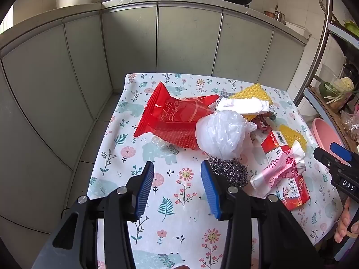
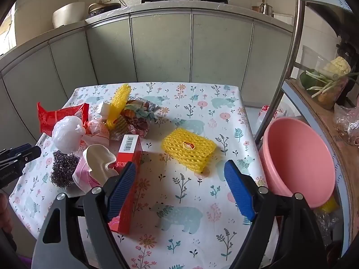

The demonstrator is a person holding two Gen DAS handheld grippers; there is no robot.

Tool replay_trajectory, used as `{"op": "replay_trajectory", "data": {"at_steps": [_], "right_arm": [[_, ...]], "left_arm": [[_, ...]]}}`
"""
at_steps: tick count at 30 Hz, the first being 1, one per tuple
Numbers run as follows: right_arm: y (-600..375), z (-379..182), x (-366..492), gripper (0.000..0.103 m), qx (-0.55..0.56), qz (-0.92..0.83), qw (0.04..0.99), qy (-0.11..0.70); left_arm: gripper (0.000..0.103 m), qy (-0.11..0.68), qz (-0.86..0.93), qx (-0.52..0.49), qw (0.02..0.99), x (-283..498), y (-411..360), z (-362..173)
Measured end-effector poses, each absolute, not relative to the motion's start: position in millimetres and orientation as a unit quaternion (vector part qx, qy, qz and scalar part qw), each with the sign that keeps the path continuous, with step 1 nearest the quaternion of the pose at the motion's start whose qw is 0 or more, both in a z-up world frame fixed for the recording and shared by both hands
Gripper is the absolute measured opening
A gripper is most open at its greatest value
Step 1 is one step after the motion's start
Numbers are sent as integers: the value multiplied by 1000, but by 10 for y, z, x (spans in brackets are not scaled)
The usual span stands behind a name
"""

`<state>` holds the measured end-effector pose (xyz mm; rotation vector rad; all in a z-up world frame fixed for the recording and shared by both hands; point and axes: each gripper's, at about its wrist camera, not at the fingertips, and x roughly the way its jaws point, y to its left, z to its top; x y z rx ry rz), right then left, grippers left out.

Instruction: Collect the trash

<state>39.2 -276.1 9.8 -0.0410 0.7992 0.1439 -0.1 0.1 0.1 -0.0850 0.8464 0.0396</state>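
Two grippers hover above a table covered with a floral-and-bear cloth. The left gripper has its blue pads spread apart with nothing between them; its right pad sits just beside a steel wool scourer. The right gripper is likewise spread wide and holds nothing; a yellow foam net lies flat on the cloth just beyond the gap between its pads. The trash is clustered on the left half of the table as the right wrist view shows it: a red snack wrapper, a crumpled white plastic bag resting against it, a white foam piece on top of a second yellow foam net, a pink tube, and a red carton lying partly behind the right gripper's left pad. A pink basin stands off the table's right edge, beside a metal rack.
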Motion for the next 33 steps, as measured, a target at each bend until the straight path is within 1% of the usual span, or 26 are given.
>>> {"op": "replay_trajectory", "data": {"at_steps": [5, 11, 33], "right_arm": [[-2741, 117, 388, 81, -20, 72, 920, 386], [-2795, 16, 311, 82, -18, 74, 921, 382], [-2782, 83, 387, 82, -18, 70, 918, 390]], "left_arm": [[43, 408, 21, -38, 912, 2, -34, 39], [43, 407, 20, -35, 913, 5, -41, 25], [43, 406, 21, -31, 913, -18, -38, 35]]}}
